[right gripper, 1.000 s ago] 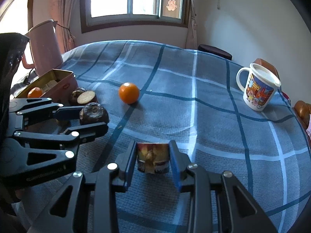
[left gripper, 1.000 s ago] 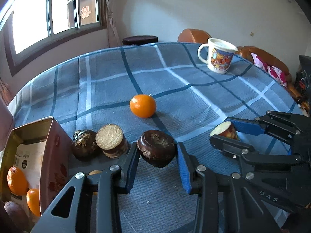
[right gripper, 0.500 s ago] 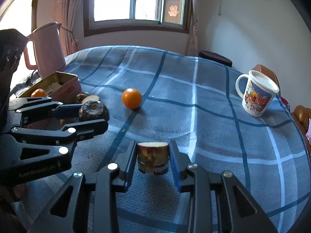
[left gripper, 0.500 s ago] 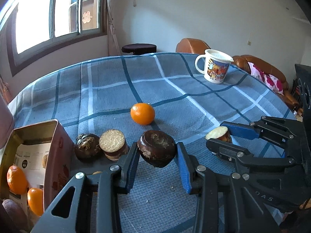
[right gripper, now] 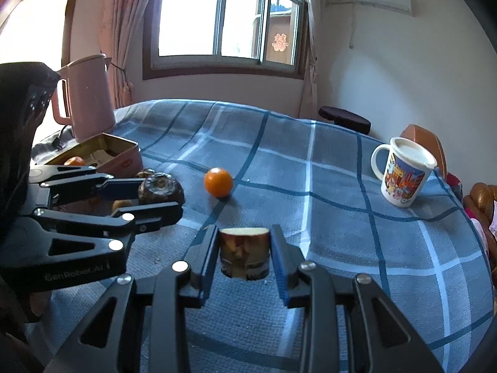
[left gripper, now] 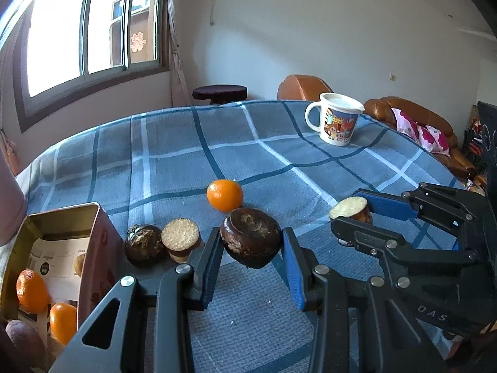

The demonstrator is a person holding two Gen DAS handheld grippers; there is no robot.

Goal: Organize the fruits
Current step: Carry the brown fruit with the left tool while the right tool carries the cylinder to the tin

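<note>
Main risk: both grippers are loaded at once and close together above the bench (left gripper: 192,143), so a clash or a fumbled release is the thing to watch. The left gripper (left gripper: 251,250) clamps a dark round fruit (left gripper: 250,237) only by its sides; it's bulgy and smooth-looking (prob. slippery), so a tilt or a bump could let it squirt out and roll off across the cloth. The right gripper (right gripper: 243,256) pinches a cut fruit piece (right gripper: 244,251) w/ the pale cut face up; it looks soft, so too hard a squeeze could crush it, too light and it drops.

The tin box (left gripper: 62,223) sits at the left, its near wall right beside two more pieces on the cloth, a dark fruit (left gripper: 143,244) and a cut half (left gripper: 180,238). Swinging the left load toward the box could knock those. A loose orange (left gripper: 225,194) lies just beyond the held fruit, free to roll if nudged.

Positions: dark fruit sits between the left fingers, off the cloth; cut piece sits between the right fingers, also raised. Two oranges (left gripper: 31,290) already lie in the box. The mug (right gripper: 402,172) is well apart, no concern.
</note>
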